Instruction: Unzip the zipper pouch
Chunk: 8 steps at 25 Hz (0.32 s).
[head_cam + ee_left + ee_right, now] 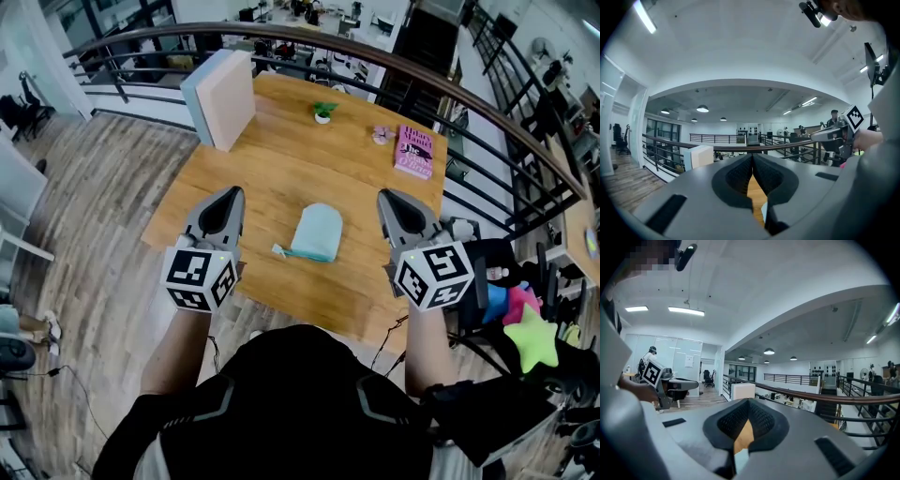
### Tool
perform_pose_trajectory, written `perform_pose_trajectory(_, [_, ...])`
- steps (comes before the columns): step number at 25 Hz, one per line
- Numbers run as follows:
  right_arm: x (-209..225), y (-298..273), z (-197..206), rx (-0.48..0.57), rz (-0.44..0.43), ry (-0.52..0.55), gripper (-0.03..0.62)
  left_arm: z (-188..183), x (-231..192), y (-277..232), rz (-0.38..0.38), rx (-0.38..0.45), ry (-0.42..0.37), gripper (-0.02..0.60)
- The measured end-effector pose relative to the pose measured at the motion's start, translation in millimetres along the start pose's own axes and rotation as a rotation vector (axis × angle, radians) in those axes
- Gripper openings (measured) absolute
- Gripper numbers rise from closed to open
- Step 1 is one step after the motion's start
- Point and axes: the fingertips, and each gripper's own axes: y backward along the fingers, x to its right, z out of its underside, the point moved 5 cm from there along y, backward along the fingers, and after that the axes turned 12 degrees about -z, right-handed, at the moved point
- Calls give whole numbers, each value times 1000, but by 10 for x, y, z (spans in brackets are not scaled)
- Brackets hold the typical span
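L gripper (232, 193), R gripper (386, 197) closed, empty; pouch (315, 232) btwn, prob. zipped.

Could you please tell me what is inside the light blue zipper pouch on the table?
Its inside is not visible: the zipper pouch lies closed on the wooden table, showing only blue fabric and a tab at its left end. Any contents are covered.
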Motion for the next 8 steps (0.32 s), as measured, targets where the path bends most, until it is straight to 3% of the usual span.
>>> perform_pose_trajectory(8, [10,-12,7,-6,-2,4,8,41,42,-25,7,-7,0,29])
